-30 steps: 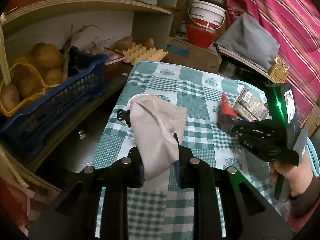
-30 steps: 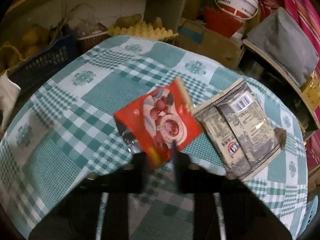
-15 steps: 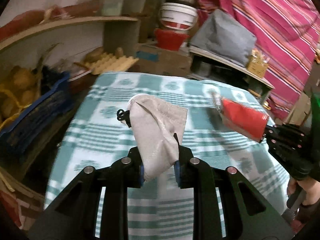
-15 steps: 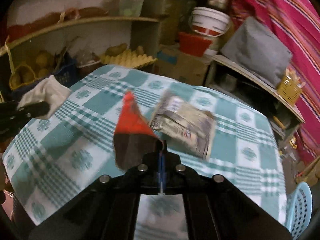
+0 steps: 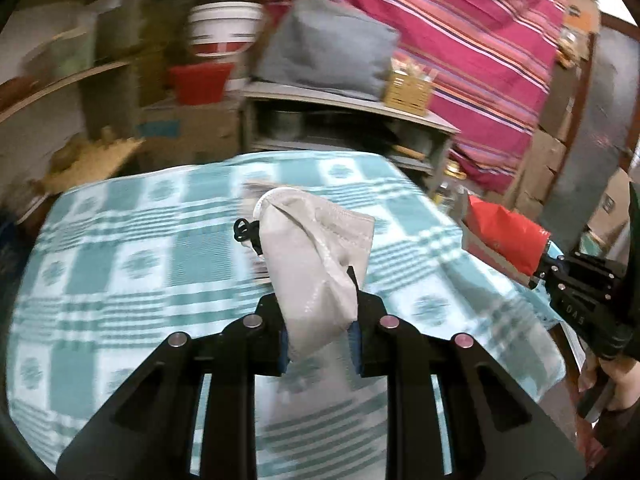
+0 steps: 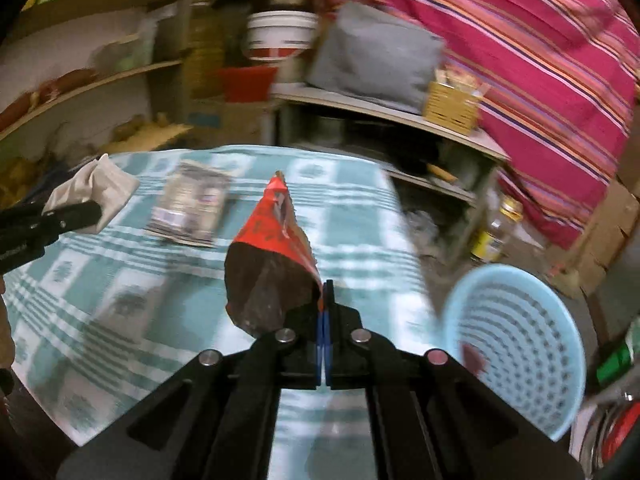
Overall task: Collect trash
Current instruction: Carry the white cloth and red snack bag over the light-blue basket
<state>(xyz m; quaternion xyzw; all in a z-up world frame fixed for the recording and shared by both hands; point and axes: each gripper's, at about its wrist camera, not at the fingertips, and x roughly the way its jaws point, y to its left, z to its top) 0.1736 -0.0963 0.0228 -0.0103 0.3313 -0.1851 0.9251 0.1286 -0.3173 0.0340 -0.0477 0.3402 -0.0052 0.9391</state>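
Observation:
My left gripper [image 5: 320,320] is shut on a crumpled white face mask [image 5: 316,256] and holds it above the green checked tablecloth [image 5: 120,264]. My right gripper [image 6: 323,308] is shut on a red snack wrapper [image 6: 276,252], lifted off the table; the wrapper also shows at the right of the left wrist view [image 5: 504,236]. A grey-brown snack packet [image 6: 192,208] lies flat on the cloth at the far side. A light blue perforated basket [image 6: 516,340] sits low to the right of the table. The mask also shows at the left of the right wrist view [image 6: 96,192].
Behind the table stand shelves with a white bucket [image 6: 280,36], a red tub [image 6: 246,82], a grey bag [image 6: 376,60] and a small yellow basket [image 6: 452,104]. A bottle [image 6: 496,232] stands on the floor at right. A striped pink curtain [image 6: 540,48] hangs at the back right.
Both grippers have swung to the right with their loads. The red wrapper has come up off the table. The blue basket has come into the right wrist view.

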